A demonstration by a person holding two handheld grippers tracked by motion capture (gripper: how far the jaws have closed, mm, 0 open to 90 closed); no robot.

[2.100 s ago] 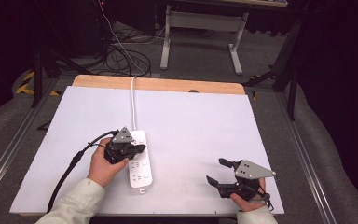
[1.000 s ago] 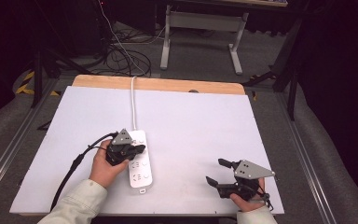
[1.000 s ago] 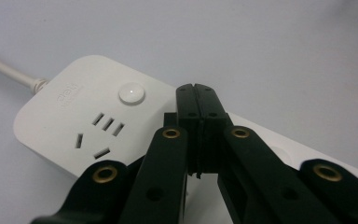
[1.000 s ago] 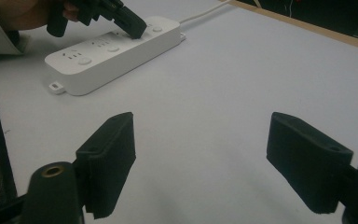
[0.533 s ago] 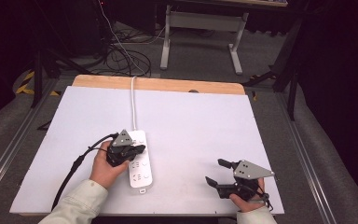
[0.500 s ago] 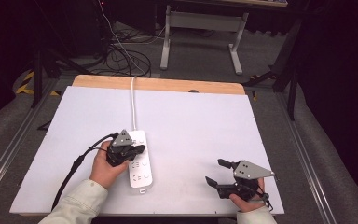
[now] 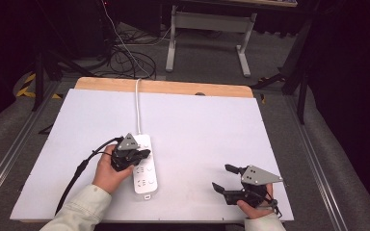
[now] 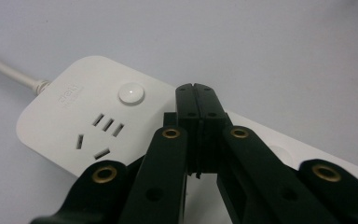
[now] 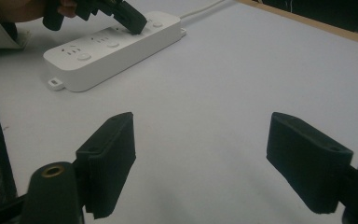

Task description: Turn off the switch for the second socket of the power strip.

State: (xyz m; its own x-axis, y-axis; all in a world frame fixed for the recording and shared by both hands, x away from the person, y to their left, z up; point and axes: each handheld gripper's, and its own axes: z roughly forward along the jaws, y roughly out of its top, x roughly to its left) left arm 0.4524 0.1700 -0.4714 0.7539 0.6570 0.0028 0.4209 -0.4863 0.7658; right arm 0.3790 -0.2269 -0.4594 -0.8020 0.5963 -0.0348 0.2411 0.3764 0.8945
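Your left gripper [image 7: 142, 154] sits over the white power strip [image 7: 143, 166], jaws pressed flat together with nothing between them. In the left gripper view the closed tips [image 8: 196, 93] lie on the strip's top face, just beside the round button [image 8: 131, 93] of the end socket group. The right gripper view shows the same tips touching down on the strip [image 9: 116, 44] near its cable end.

The power strip lies on the white counter [image 7: 212, 130] left of centre, toward the near edge, long axis running near to far. Its white cord [image 7: 137, 103] leaves the far end and runs straight over the far edge, crossing the bare wooden strip [image 7: 173, 87] there.

Your left hand [image 7: 110, 169] wraps the left gripper from the near-left side; a black cable [image 7: 79, 169] trails from it toward the near-left corner.

Your right gripper [image 7: 226, 178] is held near the near-right corner, well apart from the strip, jaws spread wide and empty. In the right gripper view [image 9: 200, 158] the two pads hang above bare counter surface, pointing toward the strip
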